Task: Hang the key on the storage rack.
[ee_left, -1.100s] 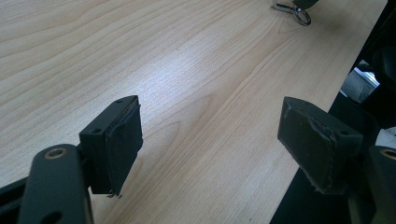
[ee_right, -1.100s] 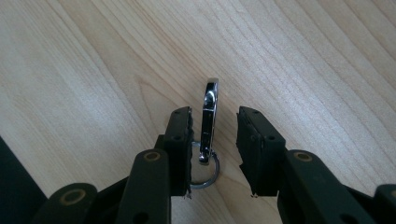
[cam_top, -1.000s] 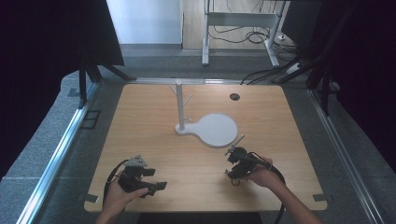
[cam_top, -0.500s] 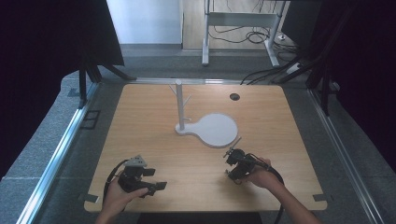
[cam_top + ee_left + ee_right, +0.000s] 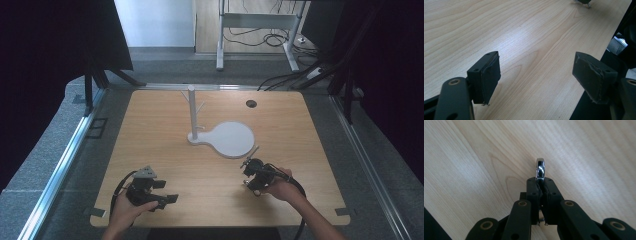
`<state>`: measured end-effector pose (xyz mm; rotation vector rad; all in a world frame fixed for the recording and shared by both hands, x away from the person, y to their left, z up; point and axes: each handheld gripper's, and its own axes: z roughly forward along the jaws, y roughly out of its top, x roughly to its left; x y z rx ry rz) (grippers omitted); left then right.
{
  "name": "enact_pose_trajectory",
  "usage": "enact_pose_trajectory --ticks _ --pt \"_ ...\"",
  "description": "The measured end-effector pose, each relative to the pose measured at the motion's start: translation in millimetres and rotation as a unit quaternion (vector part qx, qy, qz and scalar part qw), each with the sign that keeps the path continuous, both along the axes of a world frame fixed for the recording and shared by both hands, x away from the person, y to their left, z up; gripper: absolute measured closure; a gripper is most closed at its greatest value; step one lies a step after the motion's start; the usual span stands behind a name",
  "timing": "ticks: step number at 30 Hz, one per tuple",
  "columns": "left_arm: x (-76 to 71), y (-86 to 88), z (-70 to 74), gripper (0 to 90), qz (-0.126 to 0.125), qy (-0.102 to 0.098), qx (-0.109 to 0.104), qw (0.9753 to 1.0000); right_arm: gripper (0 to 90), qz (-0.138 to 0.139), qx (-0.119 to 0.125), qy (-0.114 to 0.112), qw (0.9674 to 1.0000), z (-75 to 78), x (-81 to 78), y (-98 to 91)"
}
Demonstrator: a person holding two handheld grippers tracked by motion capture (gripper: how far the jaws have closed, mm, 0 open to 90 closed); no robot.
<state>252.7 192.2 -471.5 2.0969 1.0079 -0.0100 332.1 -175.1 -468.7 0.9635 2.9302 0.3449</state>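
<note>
**Right tool clamped on small metal piece, left tool idle**

Right tool (image 5: 540,182): jaws have just been closing and now pinch a shiny metal piece (image 5: 540,168), thin and edge-on, sticking out past the pad tips. Can't tell what it is; ring or clip edge is my guess. In the high view the right tool (image 5: 252,167) sits low over the surface (image 5: 165,145) near its front right part, just in front of the white stand (image 5: 222,137). Something thin pokes out from it toward the stand's round base, too small to identify.

Pinch is at the very tips, probably so most of the piece stays free for hanging on the stand's pegs. That's a judgement.

Left tool (image 5: 536,72): jaws wide apart, nothing between them, bare wood below. In the high view it (image 5: 162,192) rests at the front left, well apart from the work, likely parked to stay clear.

Risk: tip grip on a slick piece could slip.
</note>
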Motion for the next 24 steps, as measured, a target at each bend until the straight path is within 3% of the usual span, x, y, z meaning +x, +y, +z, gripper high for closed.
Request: enact_pose_trajectory --ticks 3,5,16,24 --pt "-0.6 0.0 0.7 22.8 0.0 0.0 -0.001 1.0 84.5 -0.001 0.001 -0.005 1.0 5.6 0.9 0.1" --pt "-1.0 -0.1 1.3 22.8 0.0 -0.001 0.0 1.0 84.7 -0.003 0.006 -0.021 0.9997 13.5 1.3 -0.1" --pt "-0.4 0.6 1.0 22.8 0.0 0.001 -0.001 1.0 84.7 -0.016 0.034 -0.068 0.9969 42.0 7.4 -3.9" --pt "-0.2 0.5 0.5 22.7 -0.001 0.001 0.0 1.0 84.6 -0.019 0.037 -0.072 0.9965 48.0 15.5 -2.9"
